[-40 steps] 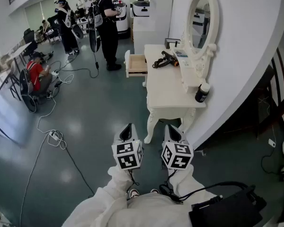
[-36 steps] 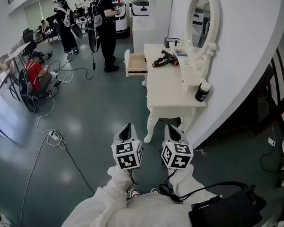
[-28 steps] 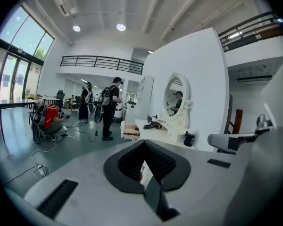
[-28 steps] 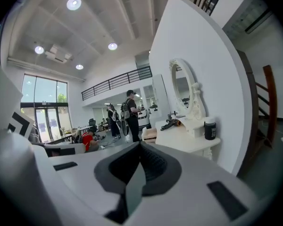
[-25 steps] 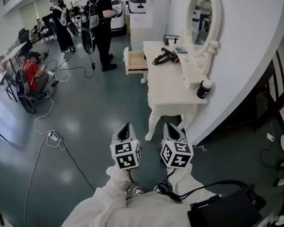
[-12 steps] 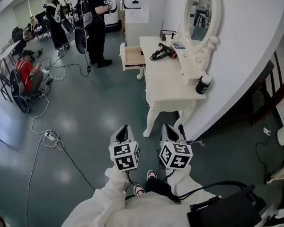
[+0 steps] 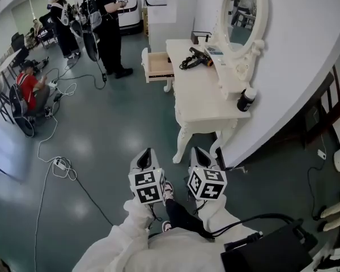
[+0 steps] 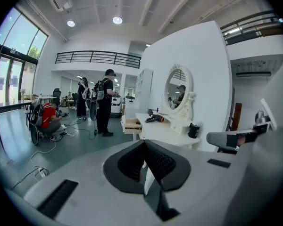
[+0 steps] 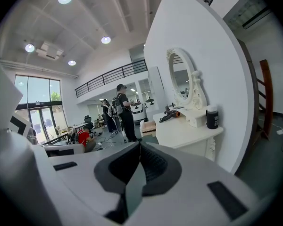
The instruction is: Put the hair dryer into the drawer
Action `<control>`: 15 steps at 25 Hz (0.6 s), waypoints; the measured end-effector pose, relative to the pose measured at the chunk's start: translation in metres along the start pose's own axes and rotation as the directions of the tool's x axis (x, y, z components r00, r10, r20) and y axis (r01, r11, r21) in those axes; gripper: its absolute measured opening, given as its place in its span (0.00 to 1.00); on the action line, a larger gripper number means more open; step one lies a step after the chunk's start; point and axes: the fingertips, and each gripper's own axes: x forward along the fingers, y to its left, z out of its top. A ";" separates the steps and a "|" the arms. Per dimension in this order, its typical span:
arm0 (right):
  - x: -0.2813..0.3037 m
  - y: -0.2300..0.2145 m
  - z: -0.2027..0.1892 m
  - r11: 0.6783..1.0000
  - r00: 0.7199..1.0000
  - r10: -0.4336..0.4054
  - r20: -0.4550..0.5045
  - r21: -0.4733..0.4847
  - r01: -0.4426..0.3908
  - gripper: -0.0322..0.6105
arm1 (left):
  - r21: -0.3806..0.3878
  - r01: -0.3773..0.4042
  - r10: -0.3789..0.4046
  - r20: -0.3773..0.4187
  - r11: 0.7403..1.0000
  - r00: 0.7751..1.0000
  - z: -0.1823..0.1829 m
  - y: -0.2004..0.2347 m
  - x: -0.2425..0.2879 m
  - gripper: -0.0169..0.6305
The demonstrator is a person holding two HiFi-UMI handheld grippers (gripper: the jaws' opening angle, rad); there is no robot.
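Note:
The black hair dryer (image 7: 194,57) lies with its cord at the far end of the white dressing table (image 7: 204,103), next to the oval mirror (image 7: 241,10). The table's drawer (image 7: 157,66) stands pulled out to the left of it. Both grippers are held low in front of me, well short of the table and side by side. The left gripper (image 7: 145,153) is shut and empty; the right gripper (image 7: 197,152) is too. In the left gripper view the hair dryer (image 8: 155,119) and the drawer (image 8: 131,124) are small and far off beyond the shut left gripper (image 8: 144,146). The right gripper view shows the hair dryer (image 9: 170,115) past the shut right gripper (image 9: 138,147).
A black jar (image 7: 245,100) stands at the table's near right corner. Several people (image 7: 105,21) stand beyond the drawer, and one in red (image 7: 25,89) sits on the floor at left. Cables (image 7: 59,163) trail over the grey floor. A curved white wall (image 7: 294,55) runs along the right.
I have stepped nearer to the table, which now looks larger. A shoe shows between the grippers. Both grippers have sunk a little and stay shut.

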 end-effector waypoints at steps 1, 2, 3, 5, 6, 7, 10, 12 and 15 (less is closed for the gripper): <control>0.008 0.001 0.002 1.000 1.000 0.001 -0.001 -0.002 -0.001 0.15 | 0.004 -0.001 0.001 0.001 1.000 1.000 0.003 0.002 0.005 0.03; 0.016 0.000 0.003 1.000 1.000 0.001 -0.004 -0.001 -0.001 0.15 | 0.009 -0.002 0.002 0.001 1.000 1.000 0.005 0.004 0.011 0.03; 0.025 -0.001 0.003 1.000 1.000 0.000 -0.010 0.003 0.000 0.15 | 0.015 -0.003 0.003 0.000 1.000 1.000 0.006 0.006 0.018 0.03; 0.046 -0.005 0.002 1.000 1.000 0.002 -0.023 0.009 -0.002 0.15 | 0.025 -0.010 0.010 -0.006 1.000 1.000 0.007 0.011 0.035 0.03; 0.057 -0.006 0.003 1.000 1.000 0.004 -0.028 0.009 -0.004 0.15 | 0.026 -0.014 0.015 -0.008 1.000 1.000 0.008 0.015 0.045 0.03; 0.068 -0.007 0.005 1.000 0.999 0.006 -0.032 0.007 -0.006 0.15 | 0.024 -0.019 0.019 -0.008 1.000 1.000 0.011 0.019 0.055 0.03; 0.090 -0.006 0.016 1.000 0.999 0.001 -0.036 0.001 -0.001 0.15 | 0.019 -0.024 0.024 -0.004 1.000 1.000 0.024 0.031 0.073 0.03; 0.106 -0.007 0.024 1.000 0.999 -0.003 -0.040 0.002 0.003 0.15 | 0.021 -0.027 0.027 -0.005 0.999 1.000 0.031 0.037 0.085 0.03; 0.135 -0.009 0.036 1.000 0.999 0.000 -0.045 -0.001 0.000 0.15 | 0.022 -0.034 0.035 -0.005 0.999 0.999 0.043 0.046 0.112 0.03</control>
